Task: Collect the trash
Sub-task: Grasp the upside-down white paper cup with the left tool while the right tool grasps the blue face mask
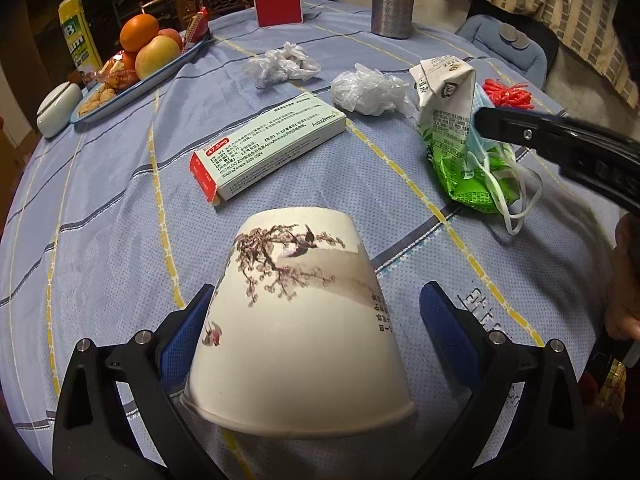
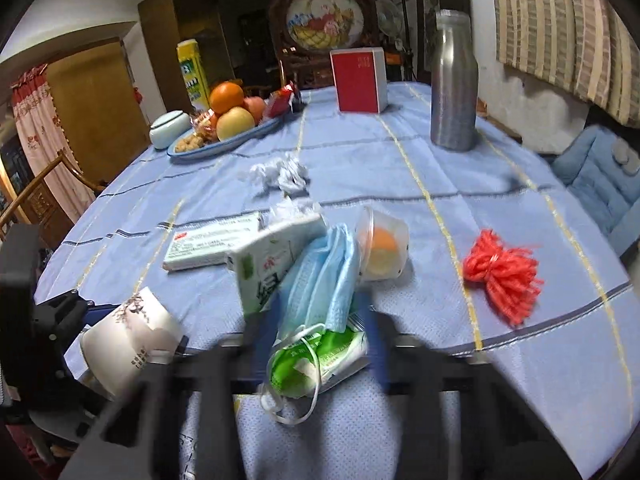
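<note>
Pressed together on the blue face mask: right gripper, beside the milk carton and green wrapper near the table's front edge. Just left of that, between the spread fingers of the left gripper, the paper cup, long axis along them, rim toward the wrist; cannot tell whether clamped. Probably a short carry leftward, once the cup's mouth turns up.
</note>
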{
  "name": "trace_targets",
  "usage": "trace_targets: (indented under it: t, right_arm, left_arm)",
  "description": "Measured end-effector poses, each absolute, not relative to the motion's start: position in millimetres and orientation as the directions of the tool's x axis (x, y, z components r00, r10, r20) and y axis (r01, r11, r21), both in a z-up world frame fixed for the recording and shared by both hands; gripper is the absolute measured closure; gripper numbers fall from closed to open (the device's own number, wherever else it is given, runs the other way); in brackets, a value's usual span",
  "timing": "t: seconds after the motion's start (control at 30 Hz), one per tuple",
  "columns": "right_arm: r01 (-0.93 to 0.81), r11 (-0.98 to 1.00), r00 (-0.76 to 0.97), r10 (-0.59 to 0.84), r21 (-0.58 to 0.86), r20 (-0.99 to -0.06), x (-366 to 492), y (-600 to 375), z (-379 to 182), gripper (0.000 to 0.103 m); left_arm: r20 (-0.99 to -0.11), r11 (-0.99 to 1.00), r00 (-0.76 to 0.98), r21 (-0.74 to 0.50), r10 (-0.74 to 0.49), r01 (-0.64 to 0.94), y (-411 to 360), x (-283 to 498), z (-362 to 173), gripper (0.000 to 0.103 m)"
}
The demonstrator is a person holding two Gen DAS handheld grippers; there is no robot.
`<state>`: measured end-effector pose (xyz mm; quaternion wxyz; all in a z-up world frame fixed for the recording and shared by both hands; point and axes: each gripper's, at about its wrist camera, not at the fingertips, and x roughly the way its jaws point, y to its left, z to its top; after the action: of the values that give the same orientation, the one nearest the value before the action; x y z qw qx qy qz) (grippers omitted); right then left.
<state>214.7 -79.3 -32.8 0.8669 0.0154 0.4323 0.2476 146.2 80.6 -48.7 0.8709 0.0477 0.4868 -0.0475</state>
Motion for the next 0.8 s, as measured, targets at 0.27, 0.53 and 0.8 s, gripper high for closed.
trace_targets:
  t: [0.27,0.53,0.8]
  right_arm:
    - [-0.391,0.866,0.643,0.498,0.31,-0.581,169,-129,20,0.1]
    - [-0.31,0.889,0.655,0.456,0.336,-0.602,151,-172,10,0.099]
    - [-0.28,0.887,0.631,0.458,0.367,-0.626,147,-186,-7,0.099]
  left_arm:
    - [-0.851,0.994,0.52,-0.025,-0.08,0.111,90,148,-47,0.007]
    - [-0.846,0.992,0.521,-0.074,-0.115,0.098,96,149,-45,0.007]
    - [-0.835,0.99,0.532,-0.117,-0.141,0.079,101,147,-43,0.007]
